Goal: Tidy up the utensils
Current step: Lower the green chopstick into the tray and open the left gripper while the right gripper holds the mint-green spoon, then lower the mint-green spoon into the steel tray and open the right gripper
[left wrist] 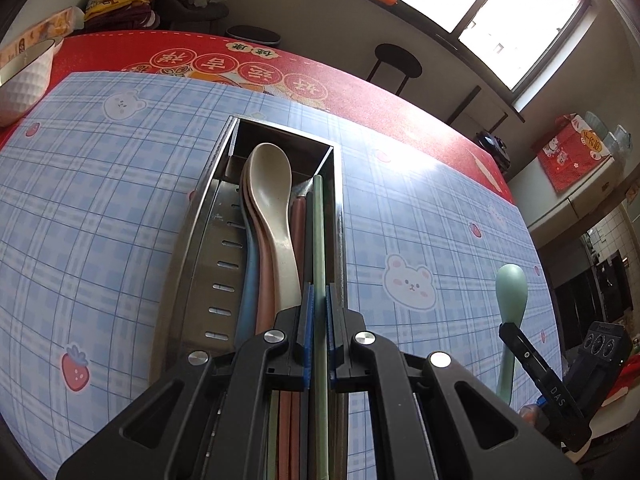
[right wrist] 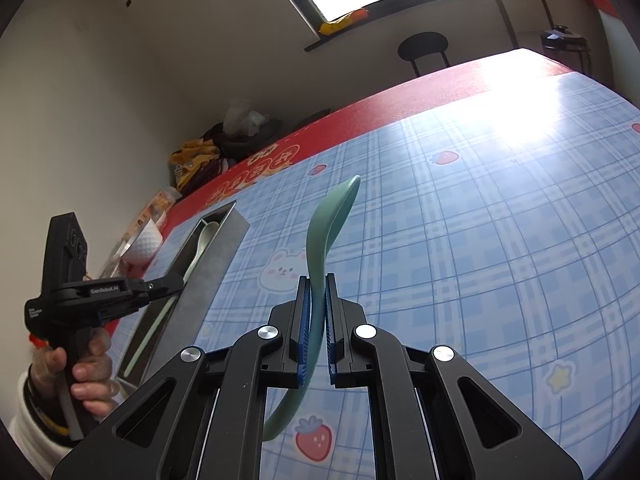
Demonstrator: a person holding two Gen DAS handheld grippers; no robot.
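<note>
A: What are my claws holding?
B: My left gripper pinches a green chopstick above the metal tray; my right gripper clamps the green spoon, bowl ahead.

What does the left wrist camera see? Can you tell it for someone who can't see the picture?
The left gripper is shut on a green chopstick, holding it over a long metal tray of spoons and chopsticks, with a beige spoon on top. The tray sits on a blue checked tablecloth. At right, the right gripper holds a green spoon.
</note>
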